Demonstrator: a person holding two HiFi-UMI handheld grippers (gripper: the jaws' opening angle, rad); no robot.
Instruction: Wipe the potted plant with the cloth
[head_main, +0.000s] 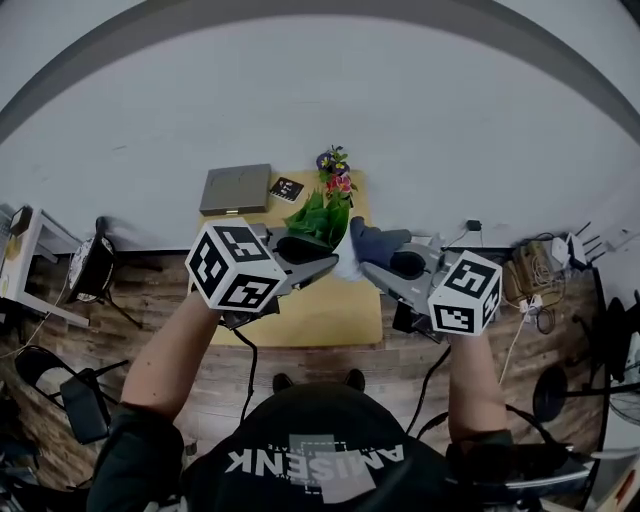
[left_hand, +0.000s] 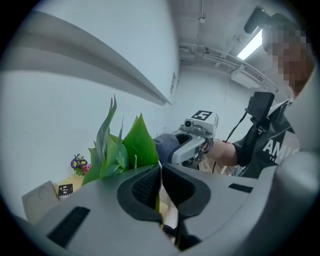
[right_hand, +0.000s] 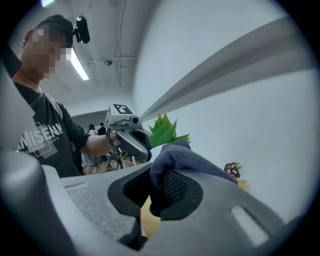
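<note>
- Yellow wooden table (head_main: 300, 315): sits below both grippers.
- Green-leaved potted plant in a white pot (head_main: 322, 225): over the table's far side, between the grippers.
- Left gripper (left_hand: 161, 182): jaws nearly together, pinching the plant low down, seemingly at the pot rim.
- Right gripper (right_hand: 157, 187): clamped on the dark blue terry cloth (right_hand: 185, 155), just beside the pot.
- I judge wiping is in hand; next I need light strokes along the leaves.
</note>
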